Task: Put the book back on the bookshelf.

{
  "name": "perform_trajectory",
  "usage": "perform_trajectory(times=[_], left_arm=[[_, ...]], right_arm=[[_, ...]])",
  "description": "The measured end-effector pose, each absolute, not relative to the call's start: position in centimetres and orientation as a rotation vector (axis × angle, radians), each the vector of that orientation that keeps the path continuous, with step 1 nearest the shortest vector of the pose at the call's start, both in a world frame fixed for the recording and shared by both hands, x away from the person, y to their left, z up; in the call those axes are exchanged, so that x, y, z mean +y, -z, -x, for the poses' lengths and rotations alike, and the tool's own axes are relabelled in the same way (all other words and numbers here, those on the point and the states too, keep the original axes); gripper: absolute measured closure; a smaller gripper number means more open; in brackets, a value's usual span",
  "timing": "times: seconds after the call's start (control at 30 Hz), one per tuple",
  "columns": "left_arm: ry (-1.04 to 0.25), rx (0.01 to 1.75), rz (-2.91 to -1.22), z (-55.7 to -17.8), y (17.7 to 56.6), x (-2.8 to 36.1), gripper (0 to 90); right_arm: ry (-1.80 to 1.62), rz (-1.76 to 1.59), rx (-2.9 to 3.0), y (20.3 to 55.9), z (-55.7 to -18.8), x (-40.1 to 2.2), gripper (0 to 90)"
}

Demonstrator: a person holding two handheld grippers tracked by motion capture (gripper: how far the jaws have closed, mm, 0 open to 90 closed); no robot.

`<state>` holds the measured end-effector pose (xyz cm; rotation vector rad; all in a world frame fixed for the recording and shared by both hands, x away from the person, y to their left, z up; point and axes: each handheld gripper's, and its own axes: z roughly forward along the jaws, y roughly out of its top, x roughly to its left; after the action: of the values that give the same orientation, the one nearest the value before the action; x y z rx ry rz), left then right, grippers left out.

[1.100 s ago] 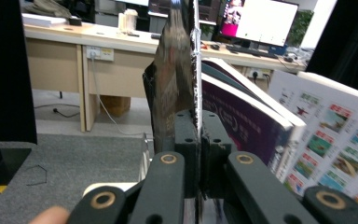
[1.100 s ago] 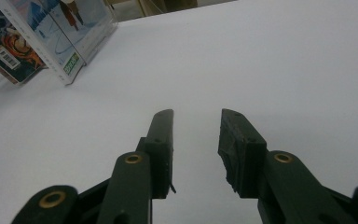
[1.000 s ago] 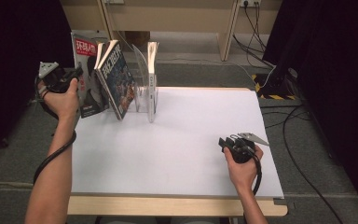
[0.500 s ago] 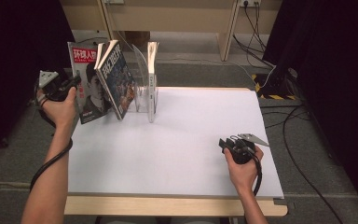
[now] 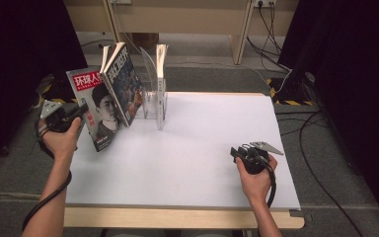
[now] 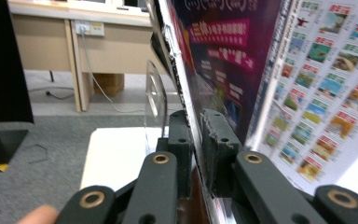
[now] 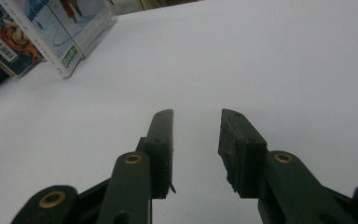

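Note:
A magazine with a red title and a portrait cover [image 5: 96, 106] stands tilted at the table's left edge and leans on a dark-covered magazine [image 5: 123, 84]. My left gripper [image 5: 76, 114] is at its left edge. In the left gripper view the magazine's edge [image 6: 214, 51] runs between the pads [image 6: 196, 135]. The jaws have just been opening and a thin gap shows beside the edge. My right gripper [image 5: 234, 150] rests on the white table at the near right. Its jaws [image 7: 196, 123] stand open with nothing between them.
A clear acrylic rack [image 5: 153, 98] stands at the table's far left with a thin booklet [image 5: 161, 74] in its right slot. The right gripper view has the rack [image 7: 70, 28] at its upper left. Desks and cables lie beyond the table [image 5: 202, 128].
My left hand has come down and toward the near left with the portrait magazine, which now stands lower and leans on the dark one. The right hand has not moved.

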<state>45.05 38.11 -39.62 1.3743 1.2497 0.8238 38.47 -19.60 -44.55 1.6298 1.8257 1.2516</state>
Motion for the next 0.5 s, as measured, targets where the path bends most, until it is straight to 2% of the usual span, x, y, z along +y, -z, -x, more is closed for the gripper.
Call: perform_trajectory(times=[0.23,0.5], left_arm=[[-0.777,1.281,-1.405,-44.7,40.1,37.7,76.6],[-0.692,1.369,-1.359,-46.5,39.1,37.7,67.7]], right_arm=[[-1.253,-1.628,1.833,44.6,-38.5,-19.5,65.0],[-1.252,-1.636,1.844,44.7,-38.6,-19.5,64.4]])
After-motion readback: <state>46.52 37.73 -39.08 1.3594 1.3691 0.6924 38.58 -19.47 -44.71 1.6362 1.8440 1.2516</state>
